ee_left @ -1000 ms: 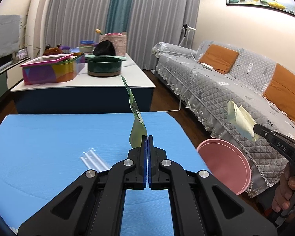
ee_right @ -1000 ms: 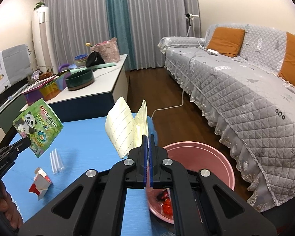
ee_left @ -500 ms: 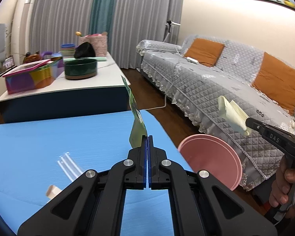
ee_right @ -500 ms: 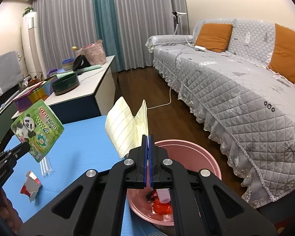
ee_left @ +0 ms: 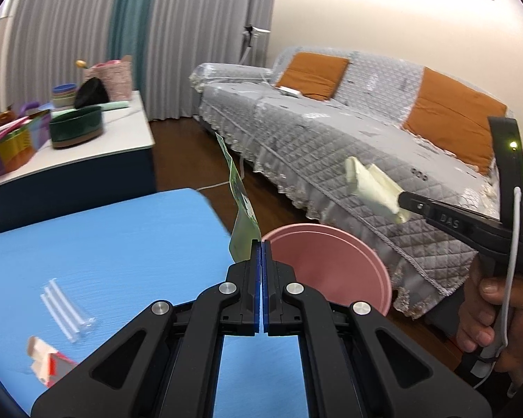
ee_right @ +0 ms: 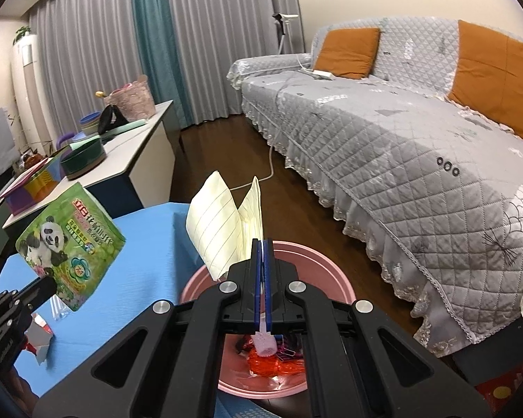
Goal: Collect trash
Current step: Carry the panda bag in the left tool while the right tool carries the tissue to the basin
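My left gripper [ee_left: 261, 244] is shut on a green panda snack packet [ee_left: 240, 205], held upright near the blue table's right edge; the packet also shows in the right wrist view [ee_right: 69, 240]. My right gripper [ee_right: 262, 244] is shut on a folded sheet of lined yellow paper [ee_right: 223, 223], held over the pink bin [ee_right: 317, 261]. The bin [ee_left: 331, 264] stands on the floor beside the table and holds red and pink trash [ee_right: 275, 362]. The paper also shows in the left wrist view [ee_left: 373, 188].
On the blue table [ee_left: 104, 244] lie clear plastic straws [ee_left: 64, 299] and a crumpled red and white wrapper [ee_left: 45, 358]. A grey quilted sofa [ee_right: 401, 146] runs along the right. A white side table [ee_left: 87, 139] with bowls and boxes stands behind.
Both grippers have moved right towards the pink bin with their loads. The right gripper now hangs over the bin's opening. The red and white wrapper has come into the left view.
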The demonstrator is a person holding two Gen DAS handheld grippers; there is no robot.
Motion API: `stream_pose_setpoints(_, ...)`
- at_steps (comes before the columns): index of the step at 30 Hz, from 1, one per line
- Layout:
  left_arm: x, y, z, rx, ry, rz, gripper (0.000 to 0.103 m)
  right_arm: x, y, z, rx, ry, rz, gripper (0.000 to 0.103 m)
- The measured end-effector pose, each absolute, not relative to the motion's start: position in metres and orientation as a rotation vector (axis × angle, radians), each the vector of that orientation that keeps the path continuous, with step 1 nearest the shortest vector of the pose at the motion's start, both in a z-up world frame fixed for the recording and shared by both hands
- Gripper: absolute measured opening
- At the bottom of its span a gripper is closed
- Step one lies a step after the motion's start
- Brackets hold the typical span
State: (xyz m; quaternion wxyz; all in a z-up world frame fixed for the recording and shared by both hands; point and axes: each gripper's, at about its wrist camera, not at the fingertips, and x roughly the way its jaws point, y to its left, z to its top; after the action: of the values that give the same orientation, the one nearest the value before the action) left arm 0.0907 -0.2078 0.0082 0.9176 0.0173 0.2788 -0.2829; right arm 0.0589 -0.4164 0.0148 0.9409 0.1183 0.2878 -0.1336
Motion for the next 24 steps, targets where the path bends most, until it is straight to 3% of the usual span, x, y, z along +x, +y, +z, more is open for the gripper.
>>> stream_pose_setpoints(24, 0.11, -0.284, -0.031, 0.128, 0.704, -0.683, 0.0, 0.057, -0.45, -0.004, 0.319, 0.628, -0.31, 0.002)
